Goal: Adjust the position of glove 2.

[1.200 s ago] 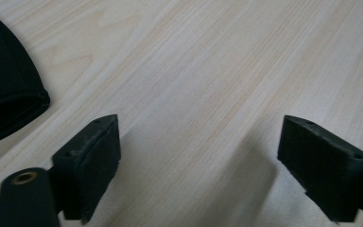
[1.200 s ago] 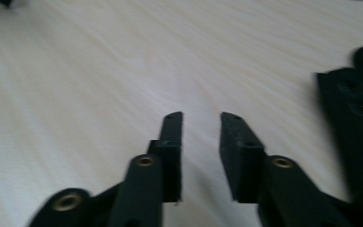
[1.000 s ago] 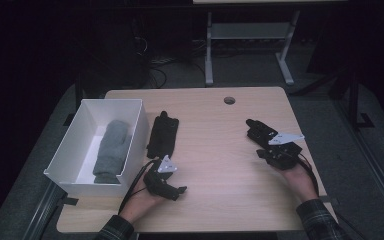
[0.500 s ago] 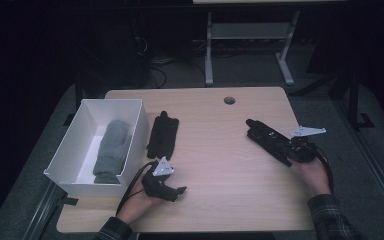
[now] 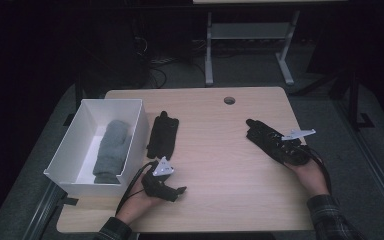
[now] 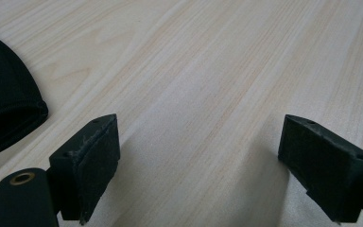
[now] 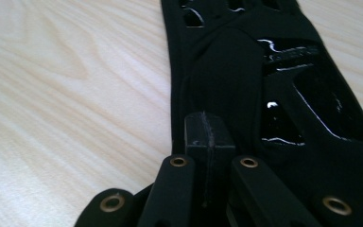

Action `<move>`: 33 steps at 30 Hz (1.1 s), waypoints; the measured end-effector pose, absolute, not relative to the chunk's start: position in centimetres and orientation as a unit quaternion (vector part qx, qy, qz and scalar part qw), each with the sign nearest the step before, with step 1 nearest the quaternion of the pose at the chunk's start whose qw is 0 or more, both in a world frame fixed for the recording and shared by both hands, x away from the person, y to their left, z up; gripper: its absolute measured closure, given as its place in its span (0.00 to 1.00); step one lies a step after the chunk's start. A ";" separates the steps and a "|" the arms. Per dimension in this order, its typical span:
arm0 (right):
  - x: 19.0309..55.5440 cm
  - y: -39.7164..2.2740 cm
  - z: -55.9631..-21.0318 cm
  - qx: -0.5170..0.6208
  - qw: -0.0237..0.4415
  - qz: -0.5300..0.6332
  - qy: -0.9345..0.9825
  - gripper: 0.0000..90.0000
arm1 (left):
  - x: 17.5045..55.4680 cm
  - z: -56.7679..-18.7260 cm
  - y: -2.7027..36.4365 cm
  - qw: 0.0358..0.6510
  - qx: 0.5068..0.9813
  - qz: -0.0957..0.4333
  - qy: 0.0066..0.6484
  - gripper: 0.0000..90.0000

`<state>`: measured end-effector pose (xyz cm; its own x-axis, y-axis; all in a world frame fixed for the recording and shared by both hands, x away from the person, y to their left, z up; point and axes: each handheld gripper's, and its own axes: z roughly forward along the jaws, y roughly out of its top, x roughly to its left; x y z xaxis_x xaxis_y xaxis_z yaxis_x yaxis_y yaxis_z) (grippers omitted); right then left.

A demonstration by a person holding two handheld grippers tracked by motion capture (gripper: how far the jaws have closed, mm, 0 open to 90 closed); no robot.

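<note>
Left gripper [image 6: 198, 156] seen along its own two black jaws, which stand wide apart over the pale wooden tabletop [image 6: 208, 71] with nothing between them. At the left edge lies the rounded end of a black fabric item [image 6: 4, 109].

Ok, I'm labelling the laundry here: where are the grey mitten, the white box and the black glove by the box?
grey mitten [image 5: 111, 150], high view, middle of its body.
white box [image 5: 139, 131], high view, right wall.
black glove [image 5: 163, 136], high view, its palm.
</note>
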<state>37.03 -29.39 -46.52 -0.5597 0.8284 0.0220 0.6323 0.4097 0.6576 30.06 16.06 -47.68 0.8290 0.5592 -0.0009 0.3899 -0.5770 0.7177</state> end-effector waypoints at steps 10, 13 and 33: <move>36.3 -28.1 -46.4 0.421 0.132 0.319 0.838 1.00 | 30.1 -47.7 16.0 0.373 0.881 0.114 0.270 0.14; 36.1 -27.4 -46.4 0.408 0.127 0.320 0.846 1.00 | 30.1 -47.7 16.0 0.373 0.881 0.114 0.270 0.14; 34.1 -21.9 -46.2 0.333 0.056 0.336 0.879 1.00 | 30.2 -47.7 16.0 0.371 0.881 0.114 0.270 0.14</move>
<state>34.10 -21.90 -46.22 -0.7725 0.6225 0.1254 0.5474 0.5529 0.6282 30.18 15.98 -47.66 0.8287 0.5597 0.0006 0.3908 -0.5793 0.7154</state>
